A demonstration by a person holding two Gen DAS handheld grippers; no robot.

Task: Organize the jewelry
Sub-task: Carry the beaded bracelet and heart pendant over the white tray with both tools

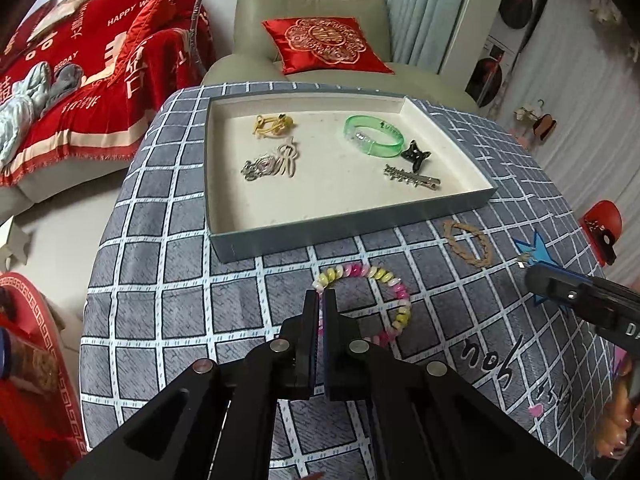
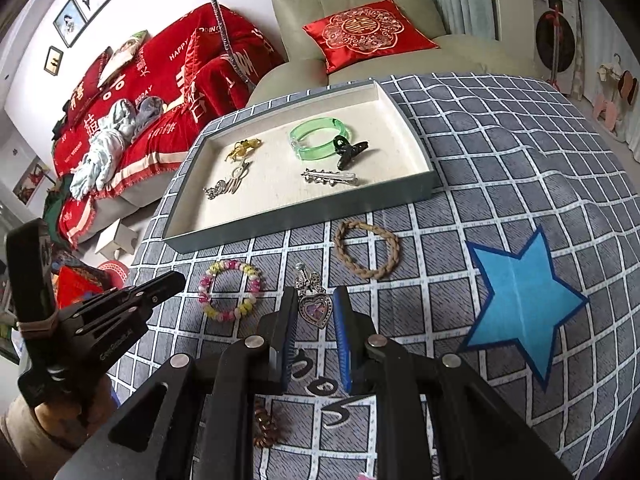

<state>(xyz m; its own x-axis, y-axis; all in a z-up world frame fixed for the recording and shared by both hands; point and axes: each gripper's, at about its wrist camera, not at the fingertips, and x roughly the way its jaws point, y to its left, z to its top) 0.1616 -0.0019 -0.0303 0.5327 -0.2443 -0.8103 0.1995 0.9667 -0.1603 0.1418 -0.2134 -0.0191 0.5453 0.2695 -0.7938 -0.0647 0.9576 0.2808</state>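
A shallow grey tray point(image 1: 320, 222) point(image 2: 304, 212) with a cream floor holds a green bangle point(image 1: 373, 134) point(image 2: 318, 138), a black claw clip point(image 1: 416, 155), a silver hair clip point(image 1: 412, 176), a gold piece point(image 1: 274, 123) and a silver piece point(image 1: 270, 162). On the checked cloth lie a pink-yellow bead bracelet point(image 1: 390, 286) point(image 2: 232, 290), a braided brown ring point(image 1: 468, 242) point(image 2: 366, 250) and a silver heart hair clip point(image 2: 314, 300). My left gripper point(image 1: 322, 294) is shut and empty just left of the bead bracelet. My right gripper point(image 2: 316, 292) is open around the heart clip.
A brown coil hair tie point(image 2: 266, 426) lies under my right gripper. A blue star point(image 2: 520, 300) is printed on the cloth at the right. A green armchair with a red cushion point(image 1: 324, 44) stands behind the table, a red-covered sofa point(image 1: 92, 80) to the left.
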